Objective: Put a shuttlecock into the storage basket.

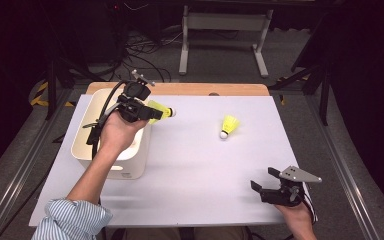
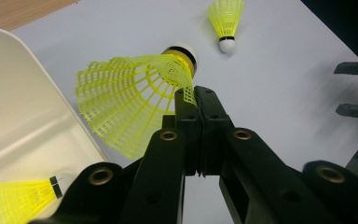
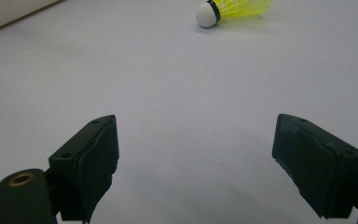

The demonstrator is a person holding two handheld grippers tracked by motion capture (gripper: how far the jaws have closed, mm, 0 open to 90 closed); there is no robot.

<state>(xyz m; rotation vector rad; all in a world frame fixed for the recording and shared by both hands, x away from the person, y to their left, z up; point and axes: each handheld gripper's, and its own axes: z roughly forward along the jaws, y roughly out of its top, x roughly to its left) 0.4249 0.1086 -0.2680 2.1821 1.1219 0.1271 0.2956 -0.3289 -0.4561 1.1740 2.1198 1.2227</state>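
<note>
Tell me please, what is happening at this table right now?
A person is collecting yellow shuttlecocks into a white bin. The left gripper is shut on the skirt of one shuttlecock, beside the bin's rim. One shuttlecock already lies in the bin. Another shuttlecock lies on the table. The right gripper rests open.

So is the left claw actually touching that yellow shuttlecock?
Touching. The left gripper view shows the left claw shut on the skirt edge of the shuttlecock, the mesh pinched between its pads.
</note>
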